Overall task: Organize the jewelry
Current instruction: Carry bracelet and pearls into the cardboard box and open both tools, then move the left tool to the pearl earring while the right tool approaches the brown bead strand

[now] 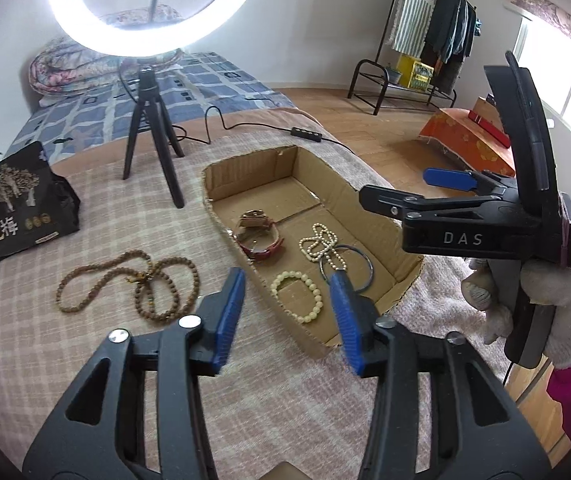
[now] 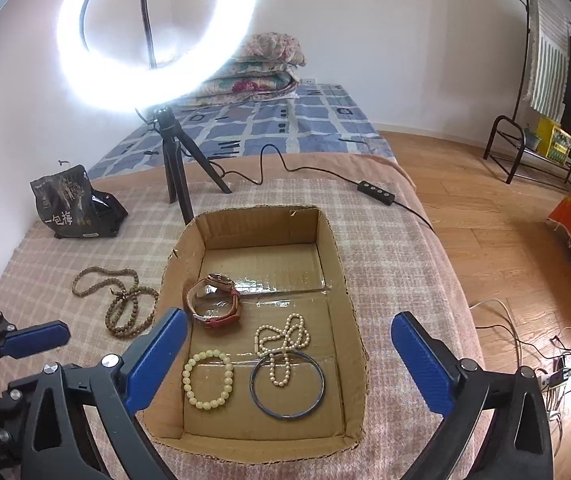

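An open cardboard box (image 2: 261, 232) (image 1: 325, 178) on the bed holds a red-strap watch (image 2: 215, 300) (image 1: 259, 232), a pearl necklace (image 2: 283, 340) (image 1: 321, 244), a cream bead bracelet (image 2: 207, 378) (image 1: 299, 296) and a dark bangle (image 2: 287, 386) (image 1: 359, 268). A brown bead necklace (image 2: 119, 302) (image 1: 133, 284) lies on the blanket left of the box. My left gripper (image 1: 291, 288) is open and empty above the box's near left edge. My right gripper (image 2: 289, 344) is open and empty above the box; it also shows in the left wrist view (image 1: 409, 186).
A ring light on a black tripod (image 2: 177, 160) (image 1: 149, 120) stands behind the box, its cable and switch (image 2: 377, 190) trailing right. A black snack bag (image 2: 73, 204) (image 1: 13, 204) sits at the far left. The bed edge drops to a wood floor (image 2: 485, 248) on the right.
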`<action>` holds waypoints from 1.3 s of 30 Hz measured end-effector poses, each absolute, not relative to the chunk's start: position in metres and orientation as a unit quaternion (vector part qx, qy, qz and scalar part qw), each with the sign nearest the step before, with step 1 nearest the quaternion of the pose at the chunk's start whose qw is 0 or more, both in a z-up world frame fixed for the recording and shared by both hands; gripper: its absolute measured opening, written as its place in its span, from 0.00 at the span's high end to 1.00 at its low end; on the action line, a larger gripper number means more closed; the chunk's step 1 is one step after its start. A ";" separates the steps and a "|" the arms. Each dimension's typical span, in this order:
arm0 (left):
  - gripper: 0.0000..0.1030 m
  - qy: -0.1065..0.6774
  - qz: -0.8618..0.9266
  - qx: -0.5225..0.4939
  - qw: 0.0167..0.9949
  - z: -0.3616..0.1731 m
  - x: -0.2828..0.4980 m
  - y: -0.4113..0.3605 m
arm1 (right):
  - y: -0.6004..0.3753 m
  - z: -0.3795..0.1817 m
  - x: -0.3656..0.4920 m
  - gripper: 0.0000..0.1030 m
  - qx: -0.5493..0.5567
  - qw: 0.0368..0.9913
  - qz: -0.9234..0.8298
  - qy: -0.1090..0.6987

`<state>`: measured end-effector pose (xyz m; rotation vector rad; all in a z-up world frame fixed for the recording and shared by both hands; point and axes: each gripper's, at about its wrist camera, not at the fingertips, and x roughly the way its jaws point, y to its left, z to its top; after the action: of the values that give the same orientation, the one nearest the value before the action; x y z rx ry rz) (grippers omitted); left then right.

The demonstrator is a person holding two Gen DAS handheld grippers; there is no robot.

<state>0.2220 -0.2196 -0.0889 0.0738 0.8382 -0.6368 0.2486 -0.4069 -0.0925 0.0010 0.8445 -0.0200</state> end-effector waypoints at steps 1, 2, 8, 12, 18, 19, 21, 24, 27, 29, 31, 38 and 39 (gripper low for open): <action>0.51 0.398 -0.301 0.035 0.866 -0.088 0.221 -0.214 | -0.405 -0.092 0.248 0.00 -0.002 0.912 -0.010 0.411; 0.51 0.396 -0.298 0.038 0.868 -0.086 0.219 -0.209 | -0.402 -0.091 0.246 0.00 -0.004 0.911 -0.010 0.412; 0.51 0.384 -0.270 0.053 0.881 -0.081 0.211 -0.172 | -0.387 -0.088 0.238 0.00 -0.012 0.911 0.003 0.411; 0.51 0.383 -0.248 0.049 0.889 -0.082 0.206 -0.139 | -0.377 -0.084 0.232 0.00 -0.002 0.912 0.022 0.410; 0.51 0.376 -0.210 0.053 0.901 -0.087 0.195 -0.086 | -0.358 -0.076 0.225 0.00 0.006 0.914 0.054 0.403; 0.51 0.376 -0.205 0.056 0.902 -0.089 0.192 -0.078 | -0.354 -0.075 0.224 0.00 0.008 0.914 0.060 0.402; 0.51 0.378 -0.196 0.056 0.903 -0.093 0.188 -0.063 | -0.347 -0.074 0.224 0.00 0.009 0.913 0.070 0.402; 0.51 0.385 -0.184 0.048 0.903 -0.099 0.183 -0.041 | -0.335 -0.073 0.226 0.00 0.007 0.912 0.084 0.402; 0.51 0.389 -0.175 0.039 0.904 -0.103 0.176 -0.024 | -0.322 -0.074 0.228 0.00 0.004 0.910 0.095 0.404; 0.51 0.392 -0.172 0.030 0.903 -0.107 0.170 -0.013 | -0.315 -0.076 0.230 0.00 0.004 0.908 0.101 0.406; 0.51 0.396 -0.169 0.023 0.902 -0.110 0.166 -0.005 | -0.308 -0.078 0.232 0.00 0.003 0.906 0.107 0.408; 0.51 0.407 -0.171 0.009 0.897 -0.125 0.156 0.010 | -0.282 -0.087 0.236 0.00 -0.009 0.898 0.129 0.420; 0.51 0.409 -0.173 0.007 0.896 -0.127 0.156 0.010 | -0.279 -0.088 0.236 0.00 -0.011 0.897 0.132 0.421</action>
<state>0.1556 0.0099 -0.1275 0.0137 0.8466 -0.3575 0.2365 -0.2793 -0.0880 -0.0227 0.8727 0.2727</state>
